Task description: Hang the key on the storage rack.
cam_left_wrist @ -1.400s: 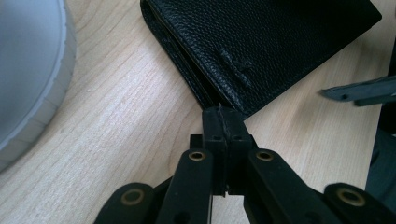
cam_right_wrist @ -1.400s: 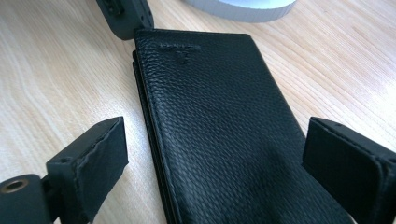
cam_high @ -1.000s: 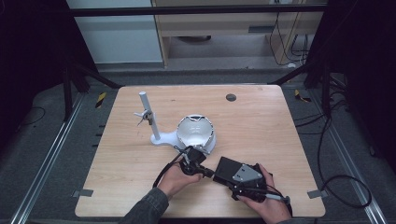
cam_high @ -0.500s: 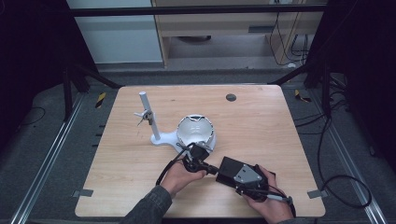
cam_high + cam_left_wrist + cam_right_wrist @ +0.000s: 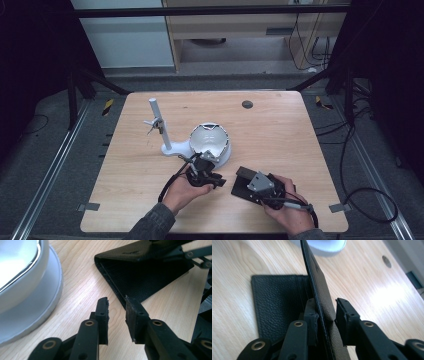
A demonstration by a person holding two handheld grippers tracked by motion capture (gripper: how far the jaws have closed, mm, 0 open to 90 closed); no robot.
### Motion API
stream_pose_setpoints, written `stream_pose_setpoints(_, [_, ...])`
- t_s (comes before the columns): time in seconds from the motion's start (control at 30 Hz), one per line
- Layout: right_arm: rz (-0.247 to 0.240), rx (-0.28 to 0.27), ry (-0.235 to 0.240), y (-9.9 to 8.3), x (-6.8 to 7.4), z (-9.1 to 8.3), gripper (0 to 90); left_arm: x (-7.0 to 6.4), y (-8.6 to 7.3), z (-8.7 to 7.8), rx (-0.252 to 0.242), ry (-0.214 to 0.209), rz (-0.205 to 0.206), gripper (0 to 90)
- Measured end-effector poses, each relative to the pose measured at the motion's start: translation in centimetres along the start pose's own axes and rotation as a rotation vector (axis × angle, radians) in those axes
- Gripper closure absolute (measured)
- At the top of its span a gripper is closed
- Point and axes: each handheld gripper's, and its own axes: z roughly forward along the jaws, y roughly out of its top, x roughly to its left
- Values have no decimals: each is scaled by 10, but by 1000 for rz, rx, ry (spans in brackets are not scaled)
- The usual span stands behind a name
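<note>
A black leather wallet [image 5: 243,176] lies open on the wooden table [image 5: 280,135], near its front edge. One leaf lies flat [image 5: 277,305]. The other leaf [image 5: 315,275] stands up edge-on between the jaws of my right gripper [image 5: 325,302], which is shut on it. That gripper [image 5: 248,186] comes in from the right, held by a hand. My left gripper [image 5: 117,302] hovers low over the table, its jaws a little apart and empty, just short of the wallet's near corner [image 5: 122,301]. In the high view the left gripper [image 5: 219,181] sits left of the wallet.
A white bowl on a round white base [image 5: 210,141] stands just behind the left gripper, close on its left in the left gripper view [image 5: 22,272]. A white post with a clip [image 5: 159,125] rises from the same base. A small dark hole [image 5: 247,104] marks the far table.
The right hand and the wallet have shifted slightly to the right and nearer. The left gripper has stayed close to the wallet's left edge.
</note>
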Motion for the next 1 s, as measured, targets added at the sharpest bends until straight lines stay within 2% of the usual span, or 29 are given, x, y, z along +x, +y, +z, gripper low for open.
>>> stream_pose_setpoints(0.07, [-15, 74, 13, 3, -3, 4, 691, -1, -4, -3, -15, 0, -9, 695])
stream_pose_setpoints(0.17, [-60, 123, 2, 8, -6, 6, 799, -2, -8, -8, -13, 6, 9, 673])
stream_pose_setpoints(0.27, [-71, 142, -2, 13, -12, 5, 834, -4, -11, -11, -9, 21, 20, 639])
stream_pose_setpoints(0.37, [-96, 171, -10, 17, -16, 6, 847, -7, -12, -12, -1, 53, 21, 508])
stream_pose_setpoints(0.43, [-94, 166, -4, 18, -20, 3, 847, -9, -12, -13, -7, 61, 43, 456])
stream_pose_setpoints(0.5, [-74, 147, -1, 18, -25, -1, 848, -10, -11, -14, -19, 57, 48, 383])
stream_pose_setpoints(0.63, [-23, 92, -7, 17, -36, -14, 848, -8, -9, -17, -64, 6, 50, 248])
stream_pose_setpoints(0.73, [11, 38, -7, 16, -42, -22, 849, -7, -6, -19, -88, -14, 38, 224])
stream_pose_setpoints(0.83, [32, -16, -7, 15, -48, -32, 849, -8, -1, -21, -82, 2, 44, 209])
stream_pose_setpoints(1.0, [68, -104, -16, 15, -53, -46, 849, -13, 10, -25, -105, 13, 61, 204])
